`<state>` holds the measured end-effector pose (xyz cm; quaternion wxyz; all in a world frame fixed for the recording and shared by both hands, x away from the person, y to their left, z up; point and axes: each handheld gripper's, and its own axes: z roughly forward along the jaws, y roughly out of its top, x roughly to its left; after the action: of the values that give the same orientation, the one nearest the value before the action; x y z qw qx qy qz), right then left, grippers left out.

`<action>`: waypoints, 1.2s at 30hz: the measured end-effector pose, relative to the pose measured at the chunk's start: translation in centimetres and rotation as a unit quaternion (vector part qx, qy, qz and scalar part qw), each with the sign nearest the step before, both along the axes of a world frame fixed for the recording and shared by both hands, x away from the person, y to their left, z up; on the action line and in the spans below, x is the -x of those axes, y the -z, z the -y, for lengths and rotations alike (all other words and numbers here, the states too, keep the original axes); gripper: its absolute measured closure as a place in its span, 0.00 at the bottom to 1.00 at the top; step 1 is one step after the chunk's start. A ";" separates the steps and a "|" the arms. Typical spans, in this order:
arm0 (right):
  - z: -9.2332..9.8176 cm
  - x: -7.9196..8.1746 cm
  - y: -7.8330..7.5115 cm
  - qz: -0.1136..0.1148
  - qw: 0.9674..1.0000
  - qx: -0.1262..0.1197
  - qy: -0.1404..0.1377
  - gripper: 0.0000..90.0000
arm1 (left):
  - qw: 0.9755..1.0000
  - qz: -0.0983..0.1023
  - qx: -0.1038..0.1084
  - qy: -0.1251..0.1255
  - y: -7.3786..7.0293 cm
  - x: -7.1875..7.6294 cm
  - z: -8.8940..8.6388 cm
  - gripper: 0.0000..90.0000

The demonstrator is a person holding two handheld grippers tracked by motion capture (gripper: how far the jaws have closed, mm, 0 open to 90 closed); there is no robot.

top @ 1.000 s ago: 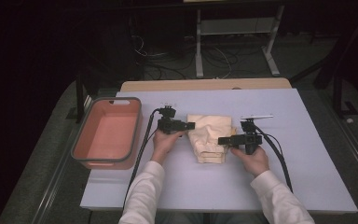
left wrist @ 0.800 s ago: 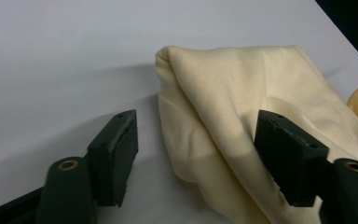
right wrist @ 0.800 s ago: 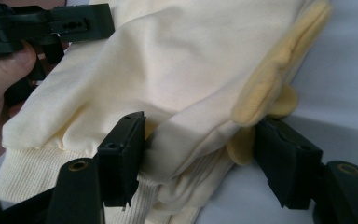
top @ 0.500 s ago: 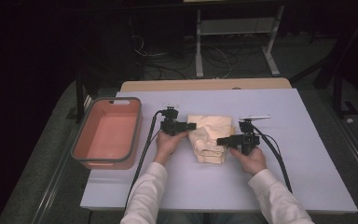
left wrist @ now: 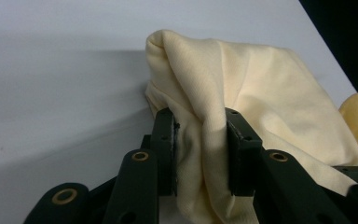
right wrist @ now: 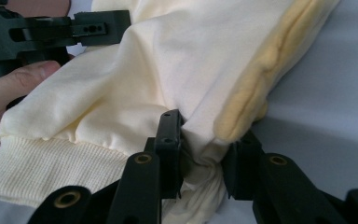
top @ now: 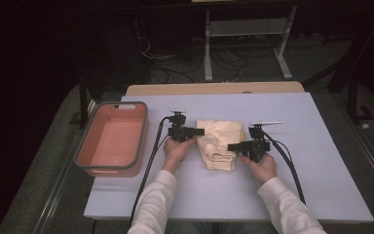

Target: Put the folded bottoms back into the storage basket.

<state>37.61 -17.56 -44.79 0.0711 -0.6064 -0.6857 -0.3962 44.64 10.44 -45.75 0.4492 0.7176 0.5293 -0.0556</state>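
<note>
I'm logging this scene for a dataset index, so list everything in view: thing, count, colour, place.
Garment: one, pale yellow, folded, table centre, between both grippers.
Bin: one, salmon with grey rim, left side of the table.
Table: one, light lavender top with a wooden far edge.
Desk frame: one, white, on the floor behind the table.
Left gripper: one, black, jaws closed on a fold of the garment.
Right gripper: one, black, jaws closed on the garment.
Hands: two, white sleeves, each holding a gripper.

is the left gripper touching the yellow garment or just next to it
Touching. The left gripper view shows the left gripper with a fold of the pale yellow garment bunched between its two jaws, the cloth pressed against both inner faces.
</note>
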 end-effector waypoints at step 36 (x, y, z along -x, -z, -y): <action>-0.6 2.2 -5.6 0.065 0.998 -0.001 0.003 0.82 | 0.998 0.068 0.020 -0.005 -6.6 2.5 -0.9 0.79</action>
<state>35.36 -16.98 -39.19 0.0258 -0.5816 -0.6867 -0.4352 42.13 11.38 -39.17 0.4983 0.7083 0.4998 -0.0153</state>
